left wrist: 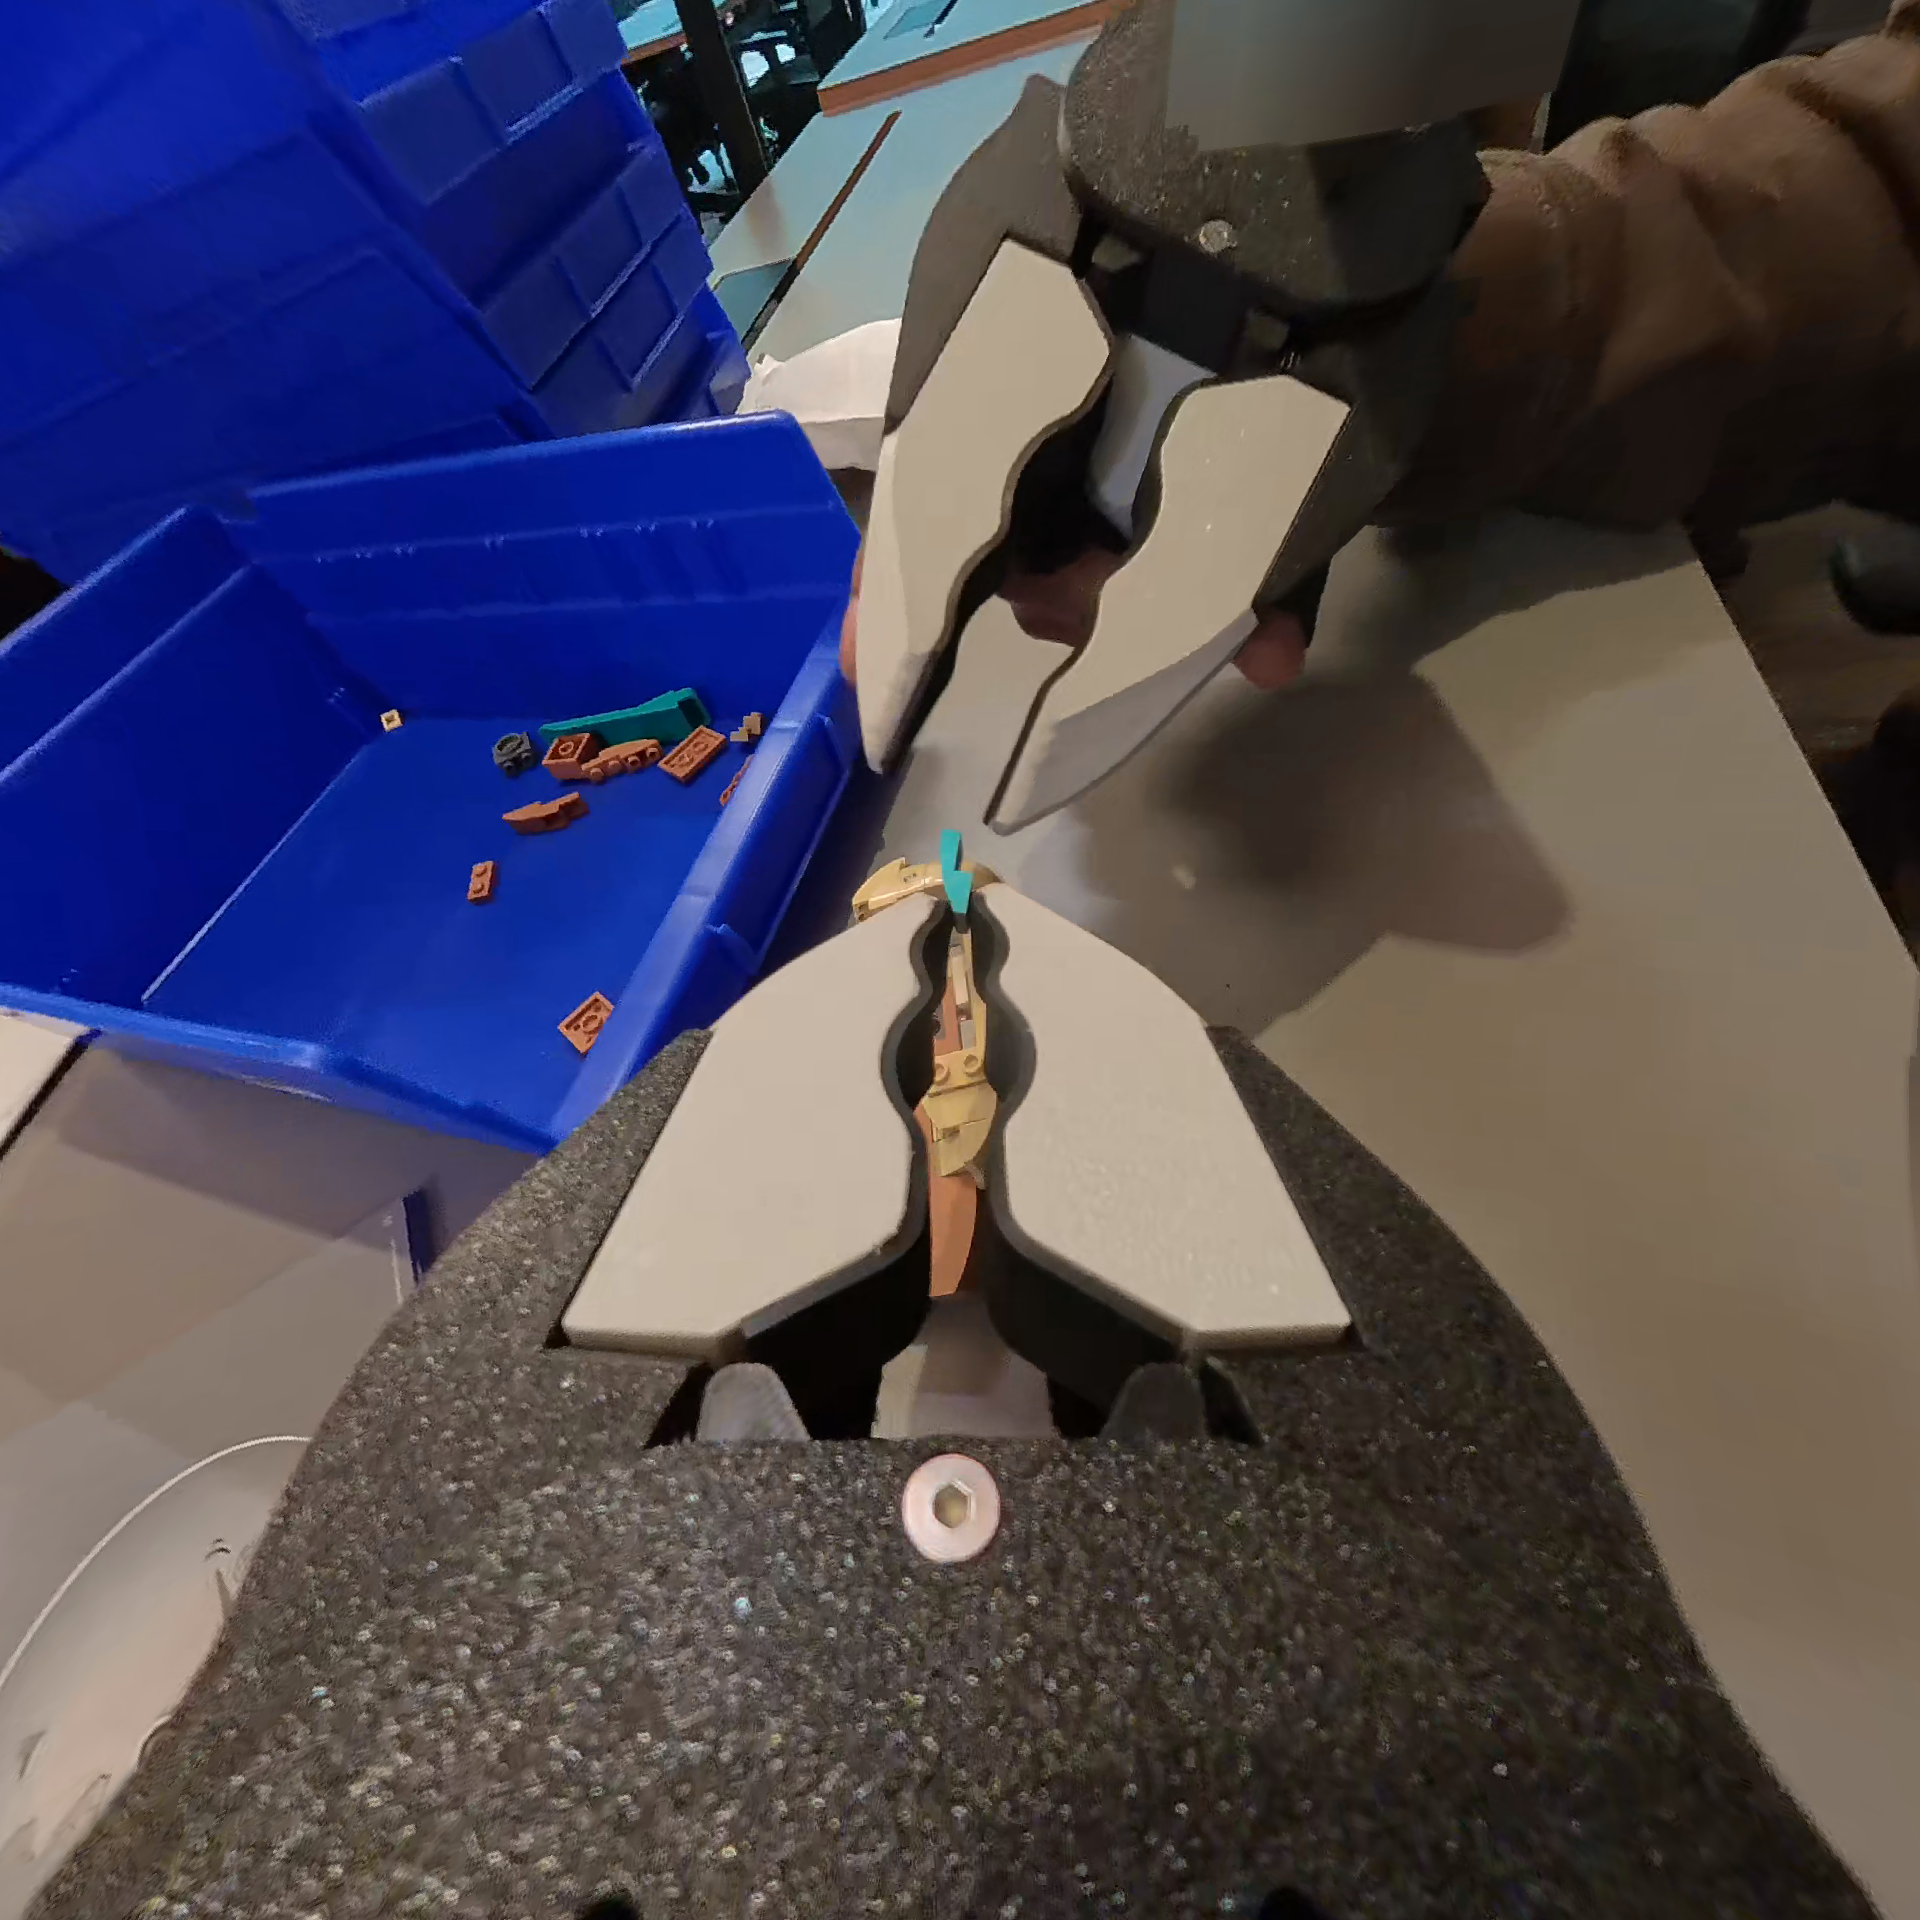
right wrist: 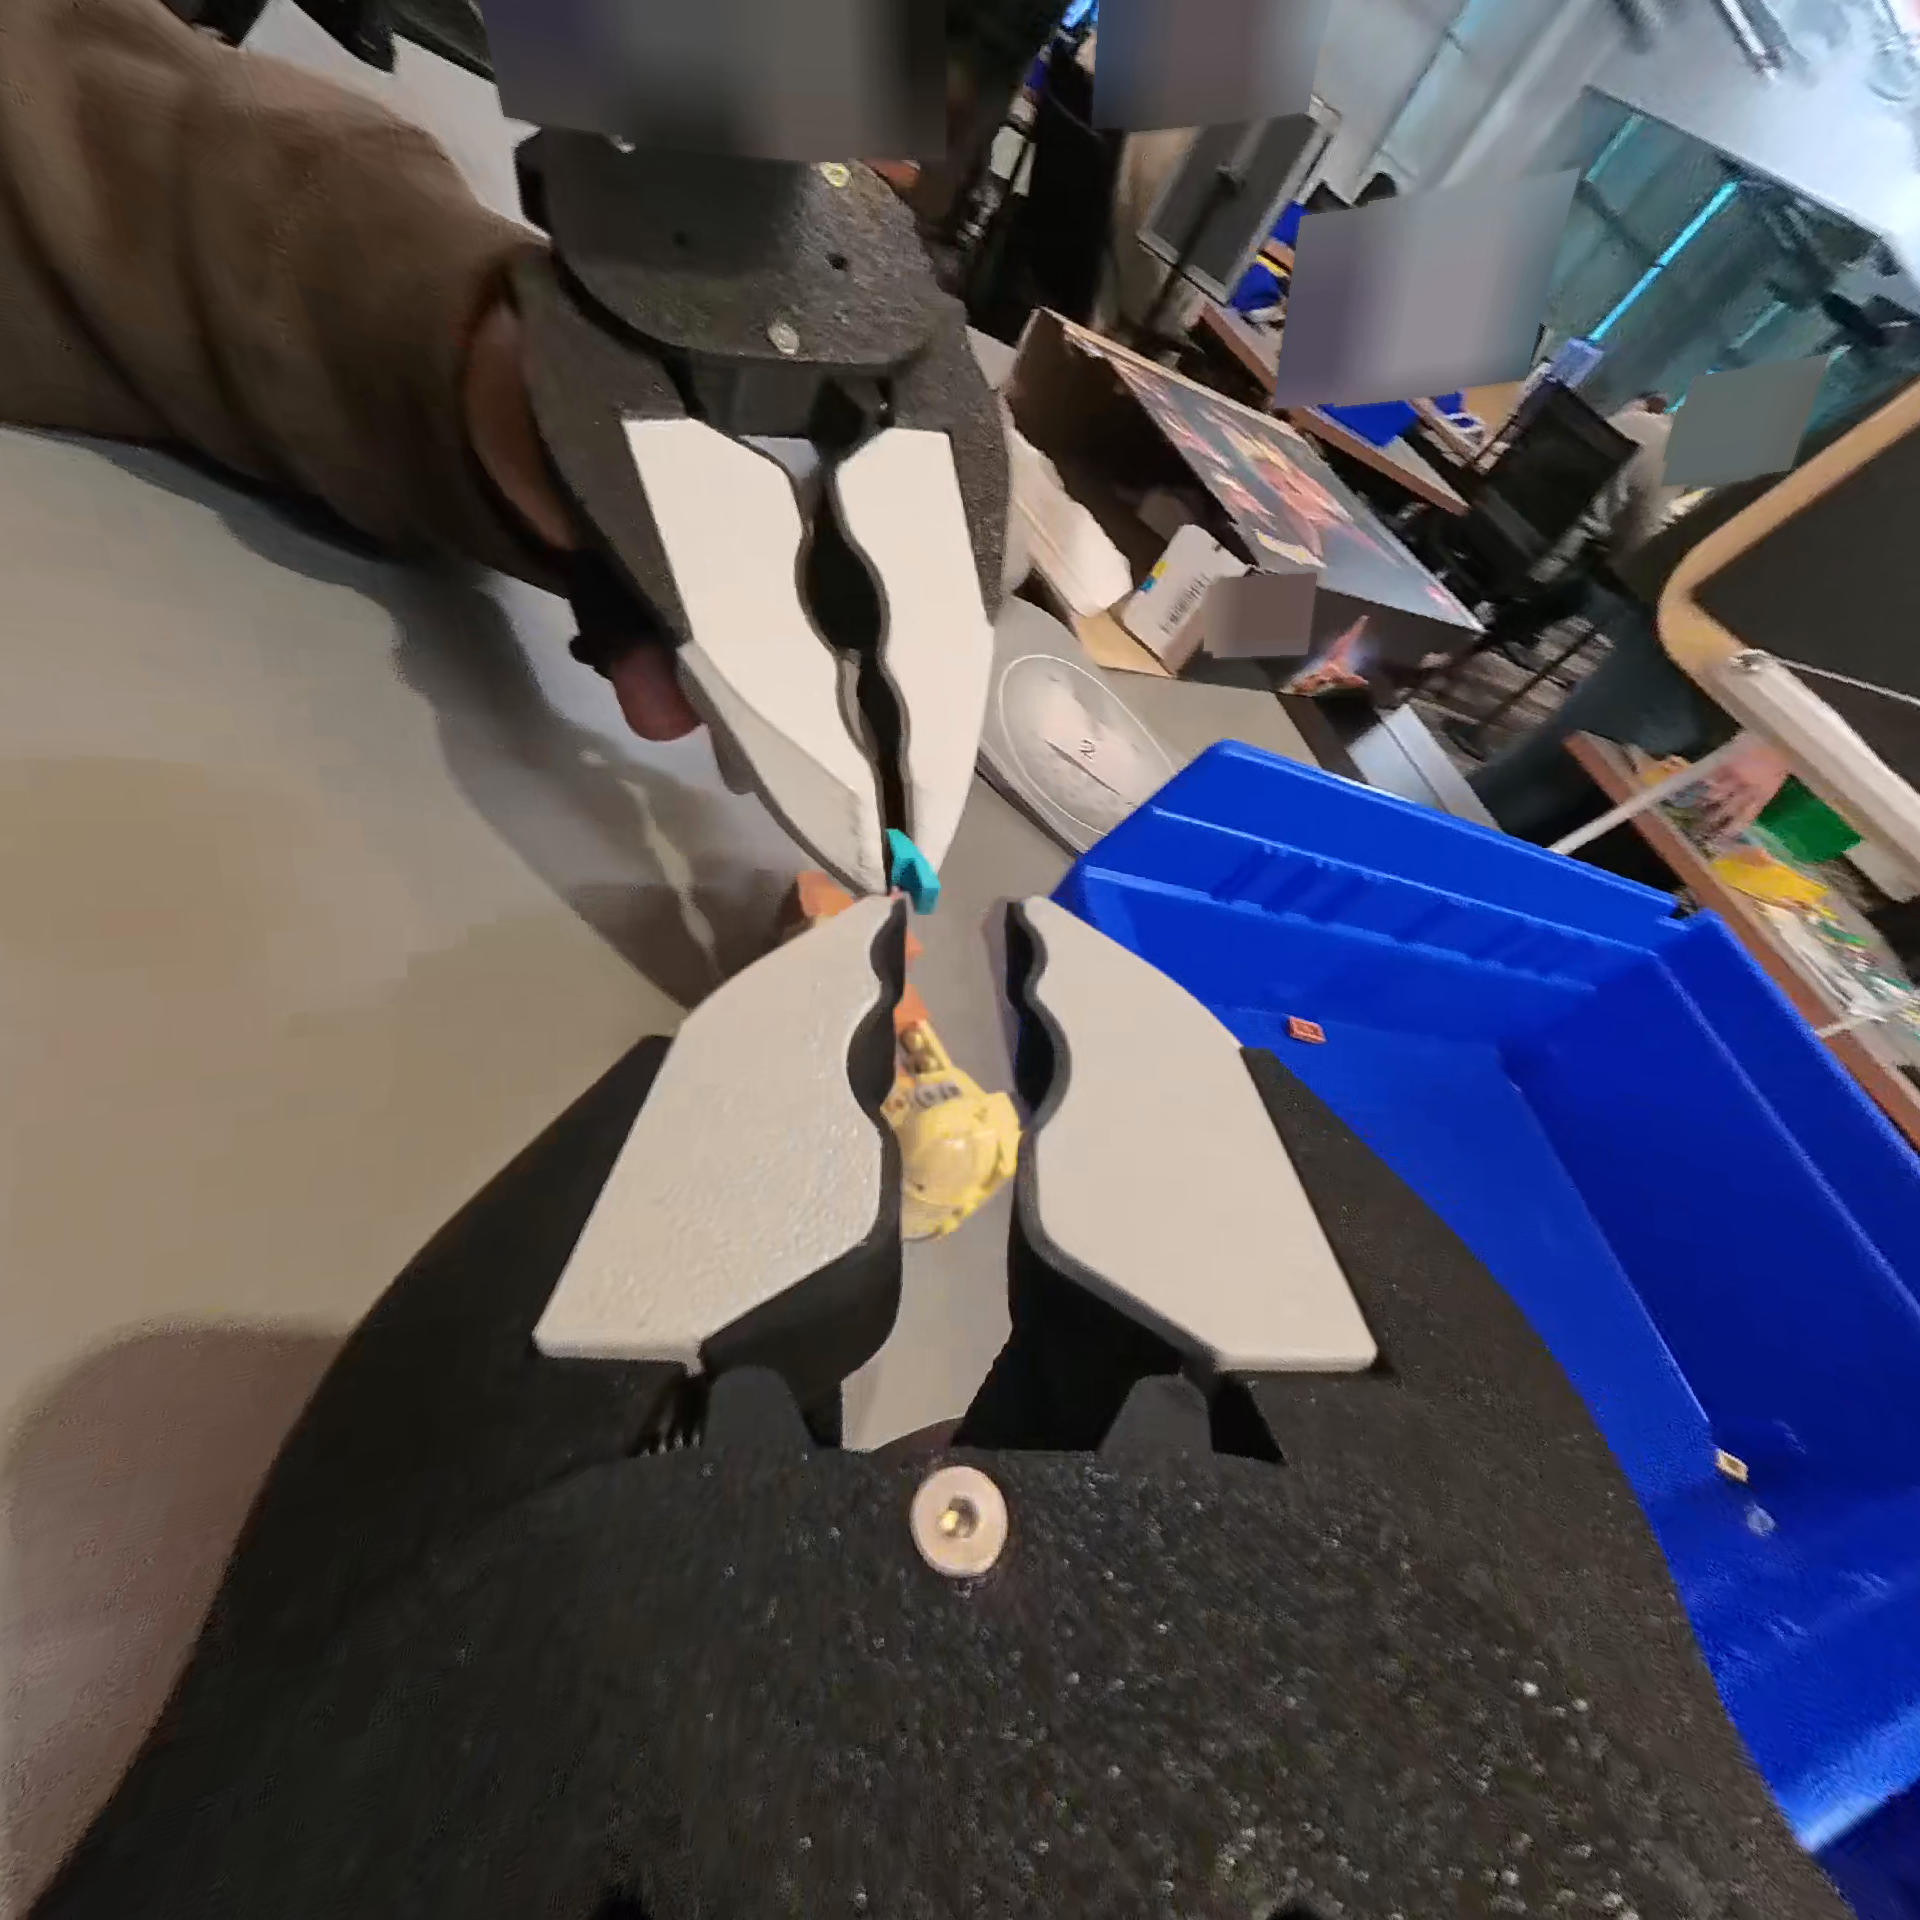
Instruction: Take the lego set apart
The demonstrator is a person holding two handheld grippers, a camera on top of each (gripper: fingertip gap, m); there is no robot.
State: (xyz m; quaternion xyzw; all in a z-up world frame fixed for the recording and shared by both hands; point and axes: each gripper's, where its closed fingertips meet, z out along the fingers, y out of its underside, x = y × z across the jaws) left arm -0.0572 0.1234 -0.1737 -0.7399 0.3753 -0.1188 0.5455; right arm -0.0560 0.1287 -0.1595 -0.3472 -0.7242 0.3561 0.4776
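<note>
Clamped fingers (left wrist: 831,1091) of the left gripper (left wrist: 961,914) pinch a small brick model (left wrist: 954,1122), tan and brown, with a teal piece (left wrist: 954,871) poking out past the tips. Opposite, the right gripper (left wrist: 940,795) hangs just beyond that teal piece with its fingers apart and nothing between them; in its own view, the right gripper (right wrist: 956,909) has the teal piece (right wrist: 912,871) just ahead of its left fingertip, and whether they touch cannot be told. Both tools are above a grey table (left wrist: 1455,1039). Just left of them stands a blue bin (left wrist: 727,883) holding loose brown bricks (left wrist: 623,753) and a teal wedge (left wrist: 623,717), with more blue bins (left wrist: 312,208) stacked behind. A white disc (right wrist: 1081,758) lies on the table beyond the bin. A brown sleeve (left wrist: 1714,260) backs the right tool. Judging by the layout, a clean result calls for the left grip holding firm and level while the right tips centre squarely on the teal piece before squeezing, since it is small and could skew or pop free
</note>
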